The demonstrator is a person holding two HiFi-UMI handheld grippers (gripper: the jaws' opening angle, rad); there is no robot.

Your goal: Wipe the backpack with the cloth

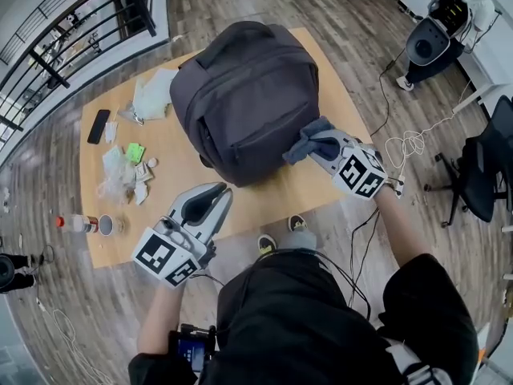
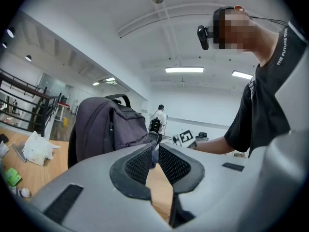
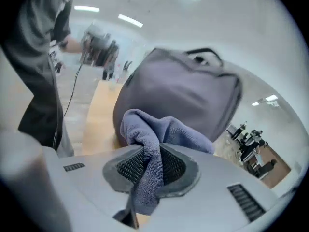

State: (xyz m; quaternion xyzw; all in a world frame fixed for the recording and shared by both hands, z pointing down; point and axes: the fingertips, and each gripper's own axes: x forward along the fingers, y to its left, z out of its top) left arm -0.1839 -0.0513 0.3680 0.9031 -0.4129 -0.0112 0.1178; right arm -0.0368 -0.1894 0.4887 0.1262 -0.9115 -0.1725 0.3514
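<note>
A dark grey backpack (image 1: 244, 99) lies on the wooden table (image 1: 172, 155), its front pocket facing me. My right gripper (image 1: 321, 144) is at the pack's near right corner, shut on a blue-grey cloth (image 1: 309, 139). In the right gripper view the cloth (image 3: 159, 129) is pinched between the pads and bunches out ahead of the right gripper (image 3: 152, 149), just short of the backpack (image 3: 183, 91). My left gripper (image 1: 215, 197) hangs over the table's front edge, jaws close together with nothing between them. It points level, with the backpack (image 2: 104, 124) ahead and to the left of the left gripper (image 2: 155, 141).
To the left of the pack lie a black phone (image 1: 98, 126), a white plastic bag (image 1: 152, 95), a green packet (image 1: 135, 151) and crumpled wrappers (image 1: 120, 175). A bottle (image 1: 76, 223) and cup (image 1: 106, 224) stand at the front left corner. An office chair (image 1: 481, 175) and floor cables (image 1: 405, 144) are on the right.
</note>
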